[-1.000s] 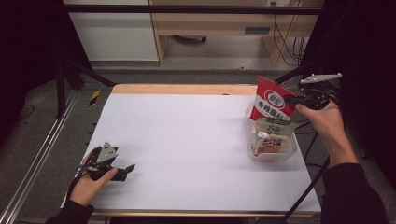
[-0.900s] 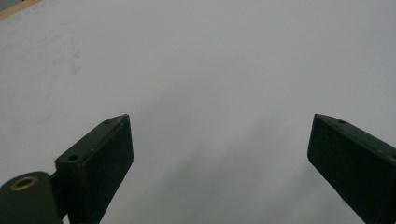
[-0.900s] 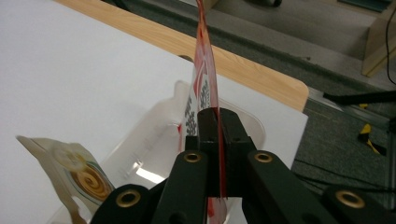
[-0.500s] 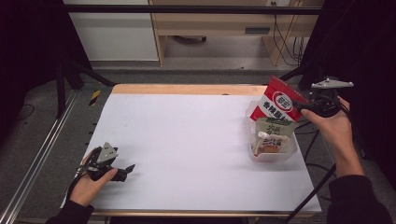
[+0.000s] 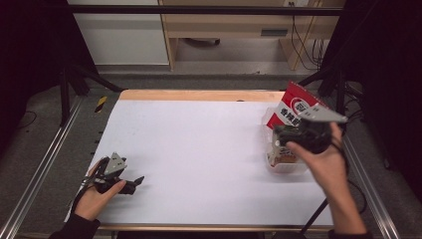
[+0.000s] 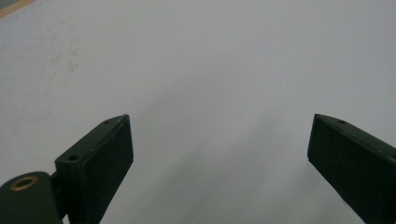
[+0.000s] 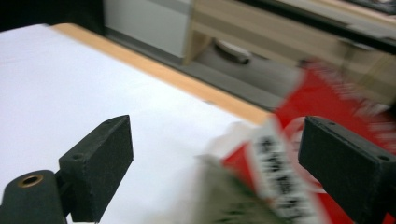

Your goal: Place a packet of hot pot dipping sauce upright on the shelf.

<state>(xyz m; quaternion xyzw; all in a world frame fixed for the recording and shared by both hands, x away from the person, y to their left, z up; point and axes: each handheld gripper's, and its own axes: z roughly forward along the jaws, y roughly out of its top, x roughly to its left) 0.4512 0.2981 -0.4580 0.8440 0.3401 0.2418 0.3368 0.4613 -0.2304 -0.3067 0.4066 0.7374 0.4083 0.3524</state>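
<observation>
A red and white snack bag (image 5: 293,106) stands tilted in a clear plastic container (image 5: 287,167) at the table's right side. My right gripper (image 5: 275,131) hovers just in front of the bag, over the container, jaws pointing left. Its jaws have just been opening and now stand wide apart. In the right gripper view (image 7: 215,158) the blurred bag (image 7: 280,182) shows between and beyond the jaws, with neither pad pressing on it. My left gripper (image 5: 137,181) rests on the white table (image 5: 199,144) at the front left. It is open (image 6: 219,158) with nothing between its jaws.
The table's wooden far edge (image 5: 199,94) runs along the back, with cabinets and a desk behind it. Metal rails (image 5: 45,169) flank the table on both sides. Cables (image 5: 318,214) trail from the right gripper off the front right.
The right gripper let go of the bag's top, opened, and swung toward the person and slightly left, over the container. The bag stays tilted in the container. The left gripper has not moved.
</observation>
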